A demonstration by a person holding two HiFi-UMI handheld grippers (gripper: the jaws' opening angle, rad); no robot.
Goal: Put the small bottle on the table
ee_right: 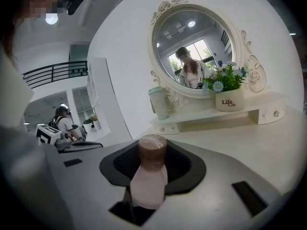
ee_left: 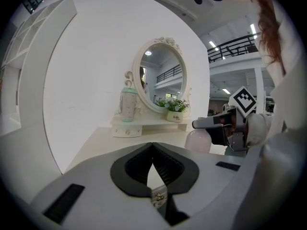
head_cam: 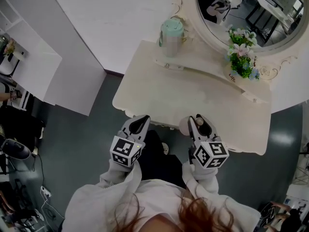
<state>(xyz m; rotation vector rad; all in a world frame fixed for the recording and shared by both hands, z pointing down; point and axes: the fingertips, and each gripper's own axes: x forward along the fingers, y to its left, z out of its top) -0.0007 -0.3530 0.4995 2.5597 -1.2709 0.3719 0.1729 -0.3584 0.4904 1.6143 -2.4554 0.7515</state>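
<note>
Small bottle (ee_right: 149, 176), smooth pale pink, brown cap: we see right claw (head_cam: 199, 122) clamping it; left claw (ee_left: 152, 152) pinched together, empty; cream bench (head_cam: 159, 88) ahead.

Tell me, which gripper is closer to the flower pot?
Right. The right gripper, holding the bottle, is at the table's front edge, nearly in line with the flower pot. The left gripper is at that edge too, but further left, away from it.

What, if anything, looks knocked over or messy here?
Nothing stands out. The mint-lidded tumbler and white flower pot stand upright on the cream dressing table. The small pale pink bottle with a brown cap is held in the right gripper.
</note>
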